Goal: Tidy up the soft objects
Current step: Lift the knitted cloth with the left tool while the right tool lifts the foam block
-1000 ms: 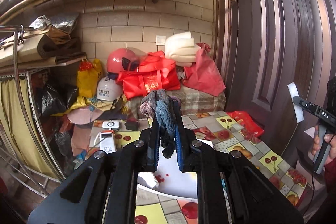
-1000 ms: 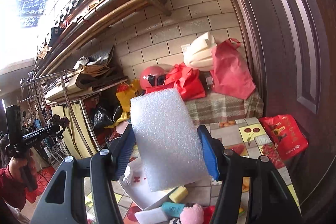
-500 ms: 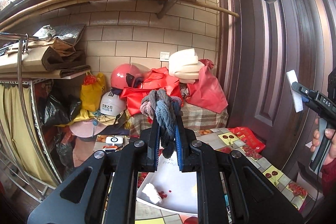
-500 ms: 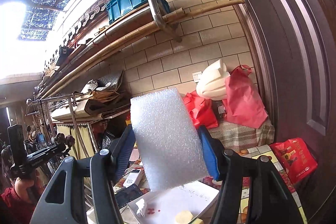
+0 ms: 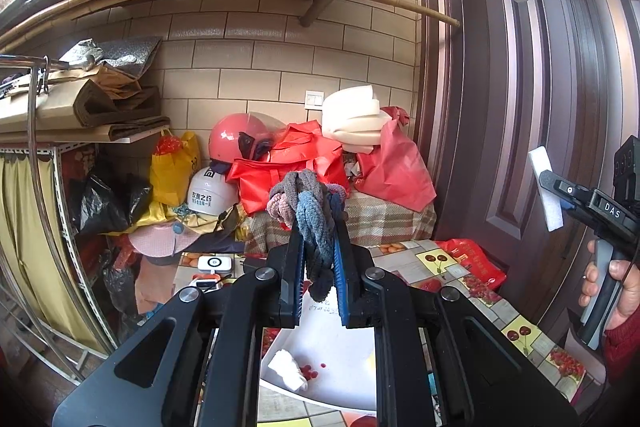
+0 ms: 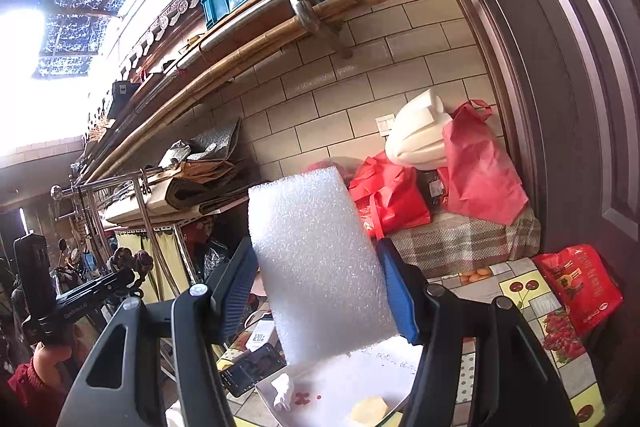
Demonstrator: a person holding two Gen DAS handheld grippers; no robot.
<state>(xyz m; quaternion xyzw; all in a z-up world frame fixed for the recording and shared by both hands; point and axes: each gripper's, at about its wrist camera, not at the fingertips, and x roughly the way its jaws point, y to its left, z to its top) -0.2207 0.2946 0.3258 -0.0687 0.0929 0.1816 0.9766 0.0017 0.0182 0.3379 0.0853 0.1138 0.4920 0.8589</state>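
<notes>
The foam block's [image 6: 320, 263] lower edge was hidden behind the right gripper [image 6: 320, 291], whose jaws clamped it upright, slightly tilted. The braided rope's [image 5: 316, 223] lower end was pinched, upright, by the left gripper's [image 5: 318, 279] jaws.

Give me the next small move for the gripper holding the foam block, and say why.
Probably lower the right gripper toward the white tray and let go there. Its fingers clamp the white foam block in the air above the tray, which already holds a yellow sponge piece. The left gripper is also raised, shut on knitted cloth.
</notes>
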